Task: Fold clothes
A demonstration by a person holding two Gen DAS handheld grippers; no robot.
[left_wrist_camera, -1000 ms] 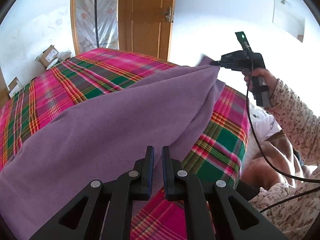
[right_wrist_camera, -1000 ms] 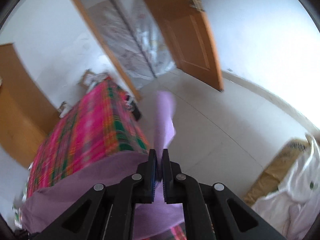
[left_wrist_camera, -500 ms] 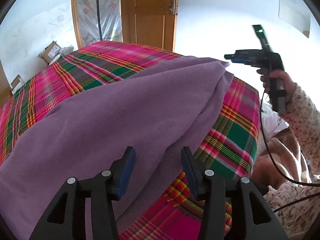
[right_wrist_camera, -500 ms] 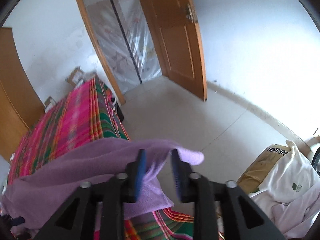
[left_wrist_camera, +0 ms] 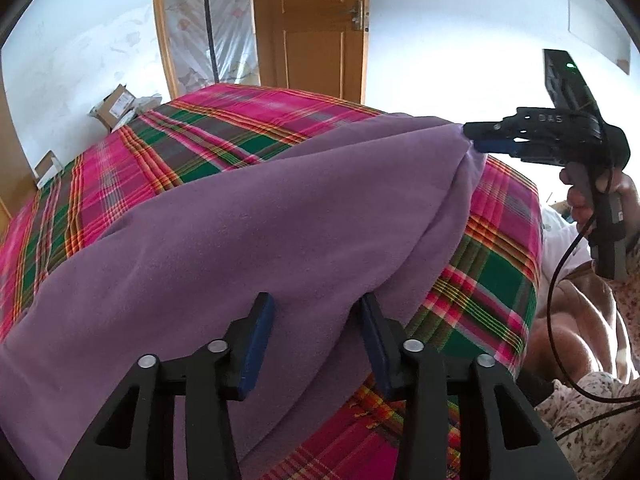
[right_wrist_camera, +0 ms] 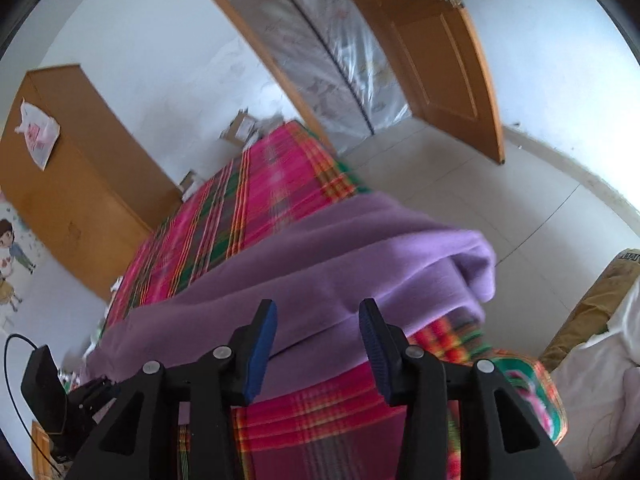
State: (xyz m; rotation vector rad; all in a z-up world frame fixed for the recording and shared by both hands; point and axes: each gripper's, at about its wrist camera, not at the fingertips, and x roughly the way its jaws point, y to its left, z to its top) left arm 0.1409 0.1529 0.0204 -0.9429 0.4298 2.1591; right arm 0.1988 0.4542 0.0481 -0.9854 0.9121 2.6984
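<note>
Fingers [left_wrist_camera: 262,320] of both grippers parted, gripping nothing; purple cloth [left_wrist_camera: 240,232] lies just beyond/below tips.

The purple cloth [left_wrist_camera: 248,240] covers the near half of the plaid-covered bed [left_wrist_camera: 192,148]; the far half is bare and open to approach from above. Cardboard boxes [left_wrist_camera: 116,106] crowd the wall at the far left corner of the bed. A wooden wardrobe [right_wrist_camera: 76,184] stands along the bed's left side, leaving a narrow gap. On the right, the tiled floor [right_wrist_camera: 500,200] is clear up to the open door [right_wrist_camera: 436,52]. White bags [right_wrist_camera: 600,380] and a brown sack [right_wrist_camera: 592,304] block the near right corner.
</note>
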